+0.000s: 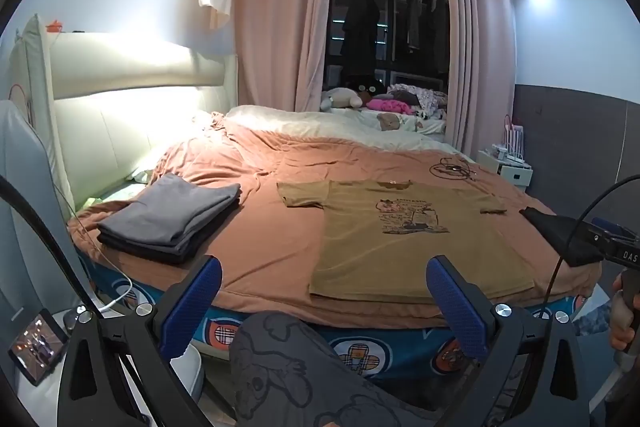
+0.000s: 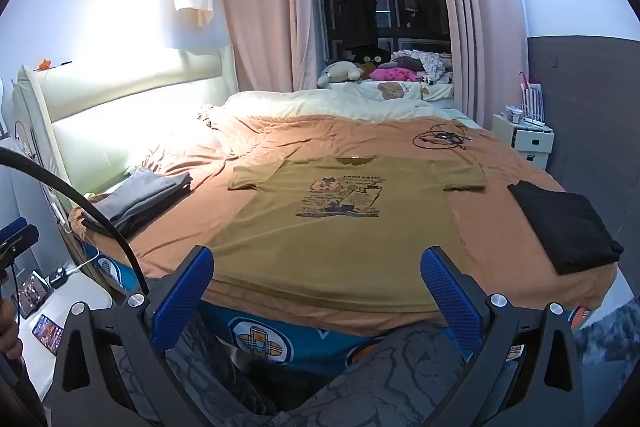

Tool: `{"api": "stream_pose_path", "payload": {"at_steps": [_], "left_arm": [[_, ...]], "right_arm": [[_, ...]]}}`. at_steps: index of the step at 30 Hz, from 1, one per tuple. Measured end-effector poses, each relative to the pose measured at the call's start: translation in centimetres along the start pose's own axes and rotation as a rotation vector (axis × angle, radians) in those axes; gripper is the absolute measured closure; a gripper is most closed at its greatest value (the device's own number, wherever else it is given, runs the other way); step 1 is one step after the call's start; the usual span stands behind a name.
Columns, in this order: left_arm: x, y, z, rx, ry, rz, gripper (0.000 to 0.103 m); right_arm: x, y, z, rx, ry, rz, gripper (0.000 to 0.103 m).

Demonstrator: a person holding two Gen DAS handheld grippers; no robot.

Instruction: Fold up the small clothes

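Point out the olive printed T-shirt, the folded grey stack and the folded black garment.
Olive printed T-shirt (image 2: 340, 247), right wrist view: plain fabric below the print.
Folded grey clothes stack (image 1: 172, 211), left wrist view: top layer's middle.
Folded black garment (image 2: 564, 223), right wrist view: centre of its top.

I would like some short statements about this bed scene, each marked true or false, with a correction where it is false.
1. The olive T-shirt lies spread flat on the bed, print side up. True.
2. The left hand-held gripper is shut on the shirt's hem. False: its fingers stand wide apart and hold nothing.
3. A folded grey stack lies to the left of the shirt. True.
4. The folded black garment lies on top of the shirt. False: it lies apart, to the right, near the bed's edge.
5. The right hand-held gripper is open. True.
6. The coiled black cable lies on the grey stack. False: it lies on the blanket beyond the shirt.
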State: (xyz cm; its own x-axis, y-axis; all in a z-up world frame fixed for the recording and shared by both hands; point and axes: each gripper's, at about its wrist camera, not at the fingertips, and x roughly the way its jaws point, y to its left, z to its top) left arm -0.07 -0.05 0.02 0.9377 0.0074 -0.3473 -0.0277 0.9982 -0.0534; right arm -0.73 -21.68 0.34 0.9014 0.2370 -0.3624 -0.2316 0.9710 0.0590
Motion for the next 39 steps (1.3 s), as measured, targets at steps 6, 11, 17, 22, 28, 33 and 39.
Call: {"api": "stream_pose_path", "payload": {"at_steps": [6,11,17,22,28,33,39], "left_arm": [[-0.3,-0.7,-0.1,0.018,0.0,-0.013,0.0],[0.5,-1.2,-0.4,0.016,-0.001,-0.014,0.0],[0.2,0.1,-0.2,-0.013,-0.002,-0.04,0.0],[0.3,0.0,-0.2,-0.01,0.0,-0.039,0.0],[0.0,-0.1,-0.3,-0.003,-0.006,-0.046,0.0],[-0.1,-0.1,-0.3,-0.004,-0.011,-0.046,0.0],[-0.3,-0.2,-0.4,-0.005,-0.016,-0.043,0.0]], "right_arm": [[0.0,0.2,0.0,-0.003,0.009,-0.005,0.0],[-0.3,0.5,0.3,-0.003,0.006,-0.008,0.0],[-0.1,0.0,-0.1,0.001,0.005,-0.002,0.0],[0.0,-0.1,-0.1,0.01,0.002,-0.001,0.0],[-0.1,-0.2,-0.3,0.017,0.0,0.003,0.0],[-0.4,-0.4,-0.2,0.015,-0.003,-0.001,0.0],[-0.4,-0.5,-0.1,0.023,-0.005,-0.004,0.0]]}}
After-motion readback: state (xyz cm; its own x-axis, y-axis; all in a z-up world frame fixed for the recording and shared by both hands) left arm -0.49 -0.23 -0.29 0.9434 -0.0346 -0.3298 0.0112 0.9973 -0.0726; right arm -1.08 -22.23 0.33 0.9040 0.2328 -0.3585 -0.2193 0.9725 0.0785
